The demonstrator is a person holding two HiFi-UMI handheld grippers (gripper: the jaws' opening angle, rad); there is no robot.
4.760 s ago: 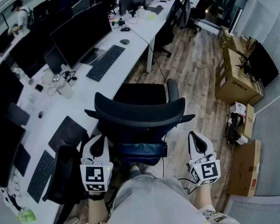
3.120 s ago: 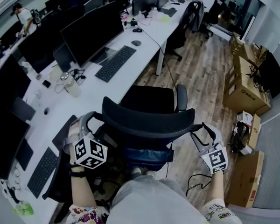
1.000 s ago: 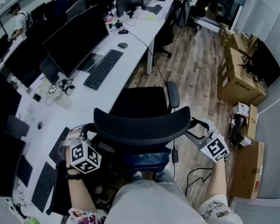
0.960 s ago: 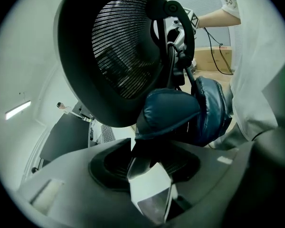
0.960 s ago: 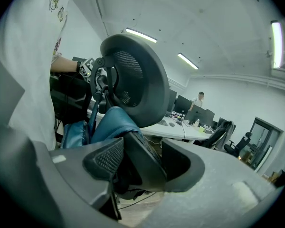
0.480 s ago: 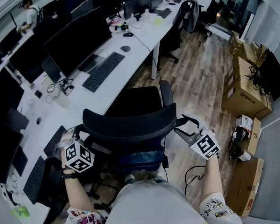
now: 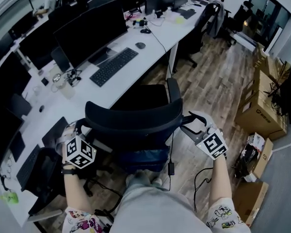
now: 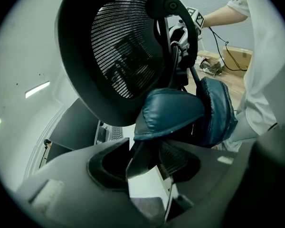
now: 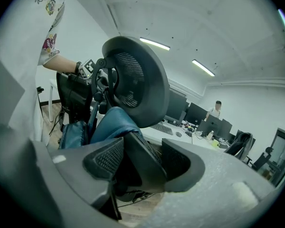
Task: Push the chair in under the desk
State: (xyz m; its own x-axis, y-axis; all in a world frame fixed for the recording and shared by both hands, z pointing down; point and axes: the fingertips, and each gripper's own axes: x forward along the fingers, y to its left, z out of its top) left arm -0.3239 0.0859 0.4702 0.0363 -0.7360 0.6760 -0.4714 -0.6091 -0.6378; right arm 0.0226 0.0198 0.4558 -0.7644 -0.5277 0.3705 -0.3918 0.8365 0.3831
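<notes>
The operator's grey shorts (image 7: 155, 205) fill the bottom of the head view. Directly ahead, both tools are engaged on the office chair (image 7: 133, 120). The left gripper (image 7: 73, 130) is at the left edge of the backrest. Its jaws are set partway apart with a dark frame bar of the chair between them. The bar lies against one pad, and it appears to meet the other pad as well, though the dim view leaves that contact uncertain. The right gripper (image 7: 193, 124) is at the right side of the backrest. Its jaws stand wide and clamp a broad dark strut of the chair, which fills the gap between the pads. A blue cushion (image 7: 145, 157) sits low on the rear of the backrest, between the two tools. The chair stands at an angle to the white desk (image 7: 87, 93). Its seat (image 7: 143, 96) is just beside the desk edge and largely out over the wood floor (image 7: 208, 81), with the backrest clear of the desk. On the desk beyond lie a black keyboard (image 7: 114, 66) and a mouse (image 7: 141, 45), in front of a dark monitor (image 7: 89, 30). Cardboard boxes (image 7: 262, 108) stand well apart to the right. A second chair (image 7: 206, 23) is parked at the far end of the desk.
</notes>
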